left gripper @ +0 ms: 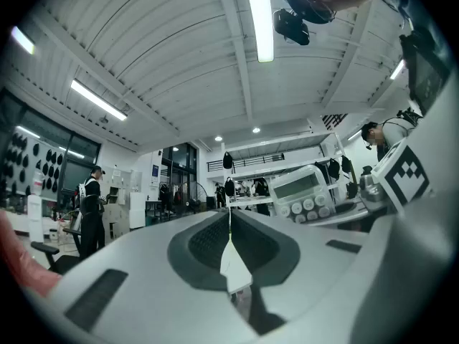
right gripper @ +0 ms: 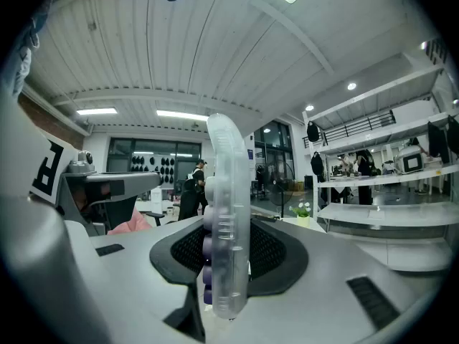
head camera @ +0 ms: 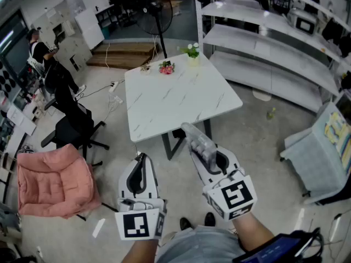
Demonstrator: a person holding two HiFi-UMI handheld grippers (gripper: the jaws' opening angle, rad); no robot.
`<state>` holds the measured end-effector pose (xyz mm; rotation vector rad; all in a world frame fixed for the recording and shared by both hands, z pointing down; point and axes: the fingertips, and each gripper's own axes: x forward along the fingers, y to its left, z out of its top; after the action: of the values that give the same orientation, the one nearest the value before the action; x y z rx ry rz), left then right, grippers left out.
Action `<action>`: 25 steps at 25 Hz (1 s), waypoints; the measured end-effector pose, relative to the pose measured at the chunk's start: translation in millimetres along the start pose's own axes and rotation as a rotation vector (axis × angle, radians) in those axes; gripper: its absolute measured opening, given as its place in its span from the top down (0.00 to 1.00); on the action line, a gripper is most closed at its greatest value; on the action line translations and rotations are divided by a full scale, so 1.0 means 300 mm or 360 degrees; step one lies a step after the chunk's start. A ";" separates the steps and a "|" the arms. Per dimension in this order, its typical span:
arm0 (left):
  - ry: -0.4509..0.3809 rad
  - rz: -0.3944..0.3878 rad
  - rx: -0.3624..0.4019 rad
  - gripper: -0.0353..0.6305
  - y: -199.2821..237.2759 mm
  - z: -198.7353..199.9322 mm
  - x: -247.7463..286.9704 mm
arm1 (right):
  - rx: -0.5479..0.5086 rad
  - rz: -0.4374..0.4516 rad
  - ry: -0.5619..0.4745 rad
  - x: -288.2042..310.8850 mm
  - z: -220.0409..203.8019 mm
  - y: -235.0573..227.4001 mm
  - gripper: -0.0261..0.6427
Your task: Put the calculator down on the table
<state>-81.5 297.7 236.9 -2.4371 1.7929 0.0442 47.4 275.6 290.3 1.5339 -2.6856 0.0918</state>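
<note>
A pale grey calculator (head camera: 198, 142) stands on its edge between the jaws of my right gripper (head camera: 210, 160), which is shut on it; it is held in the air short of the near edge of the white marble table (head camera: 175, 100). In the right gripper view the calculator (right gripper: 228, 213) is seen edge-on, with its purple keys facing left, pressed between the pads of the right gripper (right gripper: 228, 253). My left gripper (head camera: 141, 160) hovers beside it over the floor, shut with nothing in it. In the left gripper view the left gripper (left gripper: 229, 224) has its jaws meeting, and the calculator (left gripper: 307, 192) shows its display and keys at the right.
On the table's far edge sit a small pink flower arrangement (head camera: 166, 67) and a potted white flower (head camera: 192, 50). A pink cushioned chair (head camera: 52, 182) and a black office chair (head camera: 77, 127) stand left. White shelving (head camera: 269, 48) and a grey cart (head camera: 321, 155) stand right. A person (head camera: 39, 51) is far left.
</note>
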 end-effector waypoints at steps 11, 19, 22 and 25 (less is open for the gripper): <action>0.0005 0.0015 0.0006 0.93 -0.117 0.001 0.018 | 0.0025 0.0023 -0.0017 -0.080 0.002 -0.098 0.74; 0.0065 0.0058 0.0013 0.93 -0.161 -0.059 0.032 | 0.0066 0.0010 0.0036 -0.094 -0.058 -0.190 0.74; 0.0097 0.0072 0.0001 0.93 -0.142 -0.088 0.068 | 0.0081 0.0009 0.0063 -0.055 -0.078 -0.215 0.74; 0.0116 0.0079 -0.0016 0.93 -0.100 -0.126 0.122 | 0.0089 0.0013 0.0093 0.016 -0.106 -0.230 0.74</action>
<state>-43.8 267.6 273.4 -2.4310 1.8874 -0.0321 104.7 239.0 324.1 1.5103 -2.6657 0.2103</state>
